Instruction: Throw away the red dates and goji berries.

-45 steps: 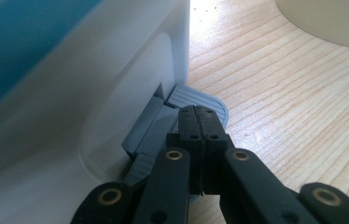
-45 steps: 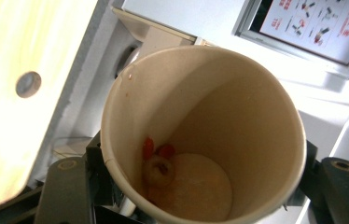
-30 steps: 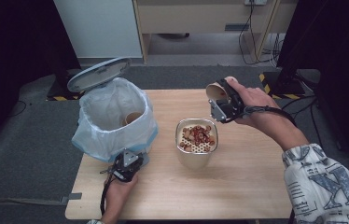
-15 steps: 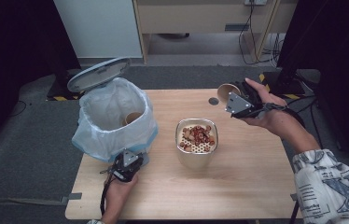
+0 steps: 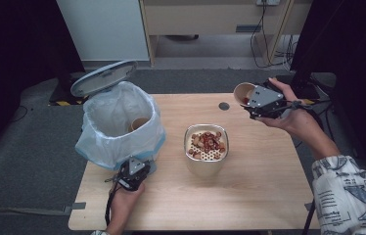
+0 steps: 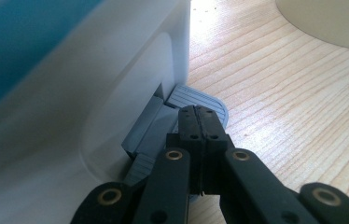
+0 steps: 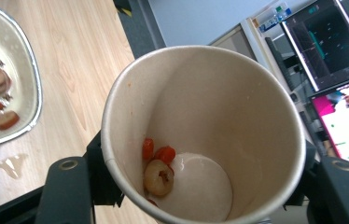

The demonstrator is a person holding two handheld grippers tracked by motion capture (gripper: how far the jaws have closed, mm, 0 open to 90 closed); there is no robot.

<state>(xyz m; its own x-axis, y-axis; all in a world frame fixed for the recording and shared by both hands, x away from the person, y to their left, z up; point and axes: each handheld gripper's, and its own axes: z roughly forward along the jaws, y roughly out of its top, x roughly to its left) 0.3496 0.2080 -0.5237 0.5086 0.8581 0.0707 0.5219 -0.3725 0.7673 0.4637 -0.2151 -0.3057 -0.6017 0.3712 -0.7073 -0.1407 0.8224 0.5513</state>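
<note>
Bin (image 5: 122,127) and strainer pot (image 5: 206,152) mid-table

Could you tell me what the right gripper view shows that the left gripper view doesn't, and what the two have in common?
Right gripper view alone: a paper cup clamped between the right gripper's jaws, with a few red fruit slices left at its bottom, part of the metal strainer tray with more slices, a small puddle on the wood, and monitors behind.

Left gripper view alone: the left gripper, jaws together, at the grey pedal of the white bin.

Both: the light wooden tabletop.
</note>
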